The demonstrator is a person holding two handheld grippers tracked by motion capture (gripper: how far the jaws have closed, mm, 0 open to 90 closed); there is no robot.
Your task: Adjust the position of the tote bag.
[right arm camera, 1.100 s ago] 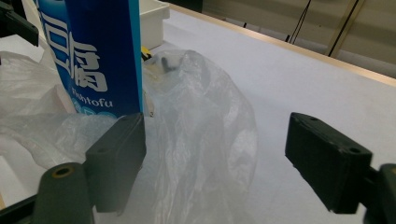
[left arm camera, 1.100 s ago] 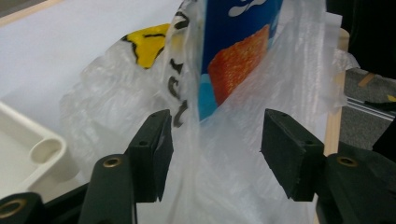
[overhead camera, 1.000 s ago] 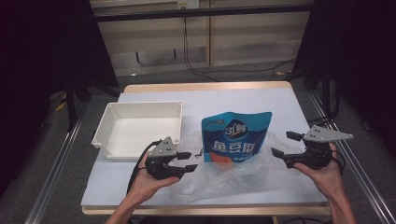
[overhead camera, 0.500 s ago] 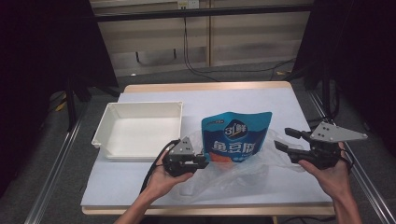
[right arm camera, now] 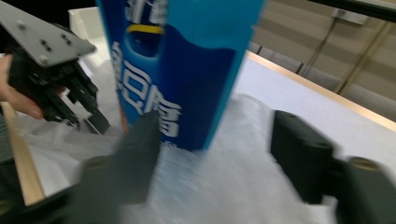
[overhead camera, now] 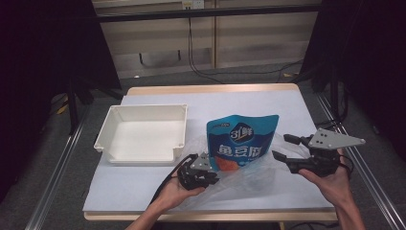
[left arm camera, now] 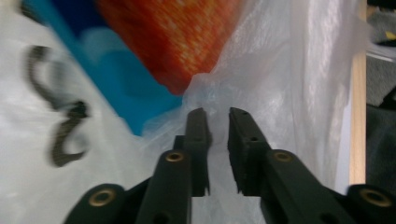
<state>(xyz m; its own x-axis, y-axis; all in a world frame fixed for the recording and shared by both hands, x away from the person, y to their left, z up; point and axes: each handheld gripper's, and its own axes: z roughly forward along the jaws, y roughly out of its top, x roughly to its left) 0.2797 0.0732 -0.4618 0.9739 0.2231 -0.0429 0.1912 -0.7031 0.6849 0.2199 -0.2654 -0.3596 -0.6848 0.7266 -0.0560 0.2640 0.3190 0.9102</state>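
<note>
1. The left hand-held gripper (overhead camera: 207, 176) has just been closing; its jaws are drawn nearly together with a fold of the clear plastic bag (left arm camera: 299, 70) bunched at their tips, though whether the pads press on the film cannot be told.
2. The right hand-held gripper (overhead camera: 286, 151) has also just been closing; its jaws stand about half open, nothing is held, and the bag's far edge lies beneath them.
3. The blue snack pouch (overhead camera: 242, 141) is seen standing mid-surface, its base within the crumpled bag, beside the white tray (overhead camera: 107, 136).
4. The bag-opening step is judged in hand; next, a grip on the opposite edge is called for.
</note>
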